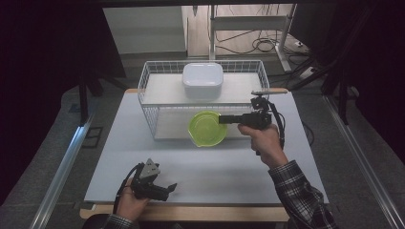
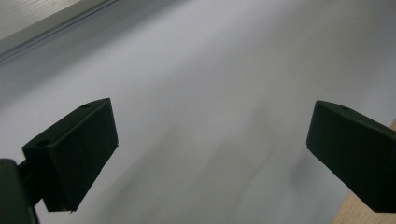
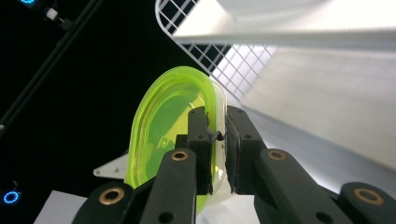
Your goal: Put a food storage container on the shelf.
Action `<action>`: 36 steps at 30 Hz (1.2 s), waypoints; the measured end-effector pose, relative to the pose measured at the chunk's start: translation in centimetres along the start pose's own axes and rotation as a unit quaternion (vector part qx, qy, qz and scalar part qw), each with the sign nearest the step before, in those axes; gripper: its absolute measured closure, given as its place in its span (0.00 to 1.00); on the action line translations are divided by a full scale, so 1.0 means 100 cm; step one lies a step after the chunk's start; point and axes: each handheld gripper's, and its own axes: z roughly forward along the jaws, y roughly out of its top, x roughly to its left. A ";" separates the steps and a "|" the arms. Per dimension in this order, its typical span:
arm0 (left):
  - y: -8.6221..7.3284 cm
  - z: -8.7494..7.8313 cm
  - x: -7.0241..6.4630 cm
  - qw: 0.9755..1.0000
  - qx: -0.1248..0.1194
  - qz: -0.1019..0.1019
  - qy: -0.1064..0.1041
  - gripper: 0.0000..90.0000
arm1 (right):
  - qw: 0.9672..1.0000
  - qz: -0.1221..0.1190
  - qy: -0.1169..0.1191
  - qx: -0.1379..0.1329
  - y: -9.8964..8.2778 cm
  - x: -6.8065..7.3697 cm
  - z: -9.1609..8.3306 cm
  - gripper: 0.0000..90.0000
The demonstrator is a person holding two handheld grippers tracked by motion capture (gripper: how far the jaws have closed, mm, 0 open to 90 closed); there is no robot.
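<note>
One green bowl [image 1: 207, 129], pinched at its rim by the right gripper [image 1: 223, 119], hangs before the wire basket [image 1: 152, 114]. Looks light, stiff plastic, slick; thin rim is the grip point. Left gripper [image 1: 171, 187] spread, idle near table edge.

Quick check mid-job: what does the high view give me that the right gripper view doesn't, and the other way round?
High view alone: the white lidded box on the rack's upper shelf, and the left tongs open, low over the table. Right gripper view alone: both pads pinching the bowl's rim up close. Shared: the green bowl held by the right tongs, beside the white wire rack.
</note>
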 end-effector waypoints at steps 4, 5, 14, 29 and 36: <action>0.000 0.000 0.000 1.000 0.000 0.000 -0.001 0.02 | 1.000 -0.003 0.001 -0.009 0.011 0.007 -0.006 0.91; 0.000 0.000 0.000 1.000 0.000 0.000 -0.001 0.02 | 1.000 -0.003 0.003 -0.010 0.014 0.009 -0.007 0.91; 0.000 0.001 0.000 1.000 0.000 -0.003 -0.002 0.02 | 0.999 -0.006 0.011 -0.029 0.033 0.019 -0.017 0.91; 0.000 -0.001 0.000 1.000 -0.008 -0.005 0.002 0.02 | 0.998 -0.012 0.008 -0.066 0.069 0.037 -0.026 0.91; 0.001 -0.003 0.000 1.000 -0.016 -0.006 0.004 0.02 | 0.996 -0.010 -0.003 -0.085 0.089 0.048 -0.025 0.91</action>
